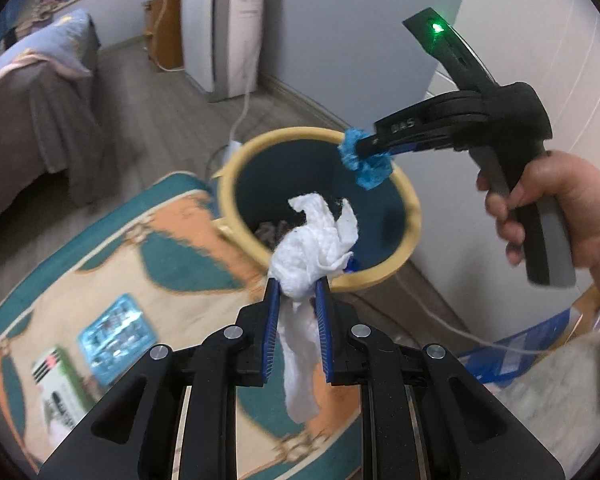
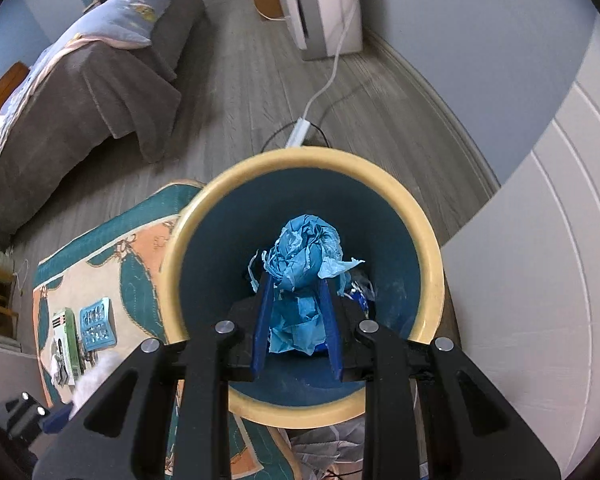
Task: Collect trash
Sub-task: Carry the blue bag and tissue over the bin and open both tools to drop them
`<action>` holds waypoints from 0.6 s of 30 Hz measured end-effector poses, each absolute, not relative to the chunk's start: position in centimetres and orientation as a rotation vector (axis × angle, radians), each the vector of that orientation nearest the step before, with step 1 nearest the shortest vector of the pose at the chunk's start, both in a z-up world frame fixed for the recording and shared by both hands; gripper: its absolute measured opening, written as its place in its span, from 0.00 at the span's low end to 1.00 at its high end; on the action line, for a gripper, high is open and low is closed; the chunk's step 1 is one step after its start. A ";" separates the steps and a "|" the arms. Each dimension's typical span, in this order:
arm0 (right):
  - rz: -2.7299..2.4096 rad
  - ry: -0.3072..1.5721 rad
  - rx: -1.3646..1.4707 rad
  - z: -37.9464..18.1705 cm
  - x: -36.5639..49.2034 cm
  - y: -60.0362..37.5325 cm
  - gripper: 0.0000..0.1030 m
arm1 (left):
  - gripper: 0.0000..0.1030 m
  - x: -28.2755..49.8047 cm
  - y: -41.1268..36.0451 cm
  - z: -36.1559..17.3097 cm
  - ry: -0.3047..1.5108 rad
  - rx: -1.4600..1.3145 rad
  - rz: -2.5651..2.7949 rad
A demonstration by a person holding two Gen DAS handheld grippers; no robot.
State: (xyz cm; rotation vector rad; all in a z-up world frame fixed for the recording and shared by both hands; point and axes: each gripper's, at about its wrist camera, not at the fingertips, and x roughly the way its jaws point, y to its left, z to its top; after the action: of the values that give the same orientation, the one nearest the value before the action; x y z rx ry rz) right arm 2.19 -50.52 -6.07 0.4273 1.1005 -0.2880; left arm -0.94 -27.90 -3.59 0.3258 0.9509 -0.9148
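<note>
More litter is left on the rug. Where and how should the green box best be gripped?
Grip the green box across its narrow width, coming from above: it lies flat and long on the rug, beside the blue packet. Both grippers are full now.

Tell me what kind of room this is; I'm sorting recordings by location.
Most likely a bedroom: a bed with a brown cover and a pillow, a patterned rug on wood-look flooring, and a yellow-rimmed waste bin by the wall.
</note>
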 end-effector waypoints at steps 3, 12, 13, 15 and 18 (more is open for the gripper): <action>-0.302 1.112 0.446 -6.7 2.1 -51.1 0.23 | 0.19 -0.6 -30.5 -4.5 0.974 0.346 -0.936; -0.310 1.107 0.473 -7.1 2.0 -51.9 0.23 | 0.24 1.2 -35.1 -5.8 0.961 0.389 -0.911; -0.314 1.104 0.473 -7.1 1.9 -52.0 0.23 | 0.25 1.5 -35.1 -5.4 0.941 0.386 -0.905; -0.324 1.095 0.481 -7.1 1.8 -52.5 0.23 | 0.34 2.0 -35.4 -5.0 0.918 0.399 -0.887; -0.335 1.090 0.500 -7.2 1.7 -53.1 0.25 | 0.55 2.4 -35.4 -5.1 0.900 0.428 -0.864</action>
State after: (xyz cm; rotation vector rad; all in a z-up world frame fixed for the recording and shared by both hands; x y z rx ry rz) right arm 1.74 -53.07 -7.22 0.5004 1.0897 -0.3352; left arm 2.43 -35.38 -5.08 0.4276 0.8998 -0.8638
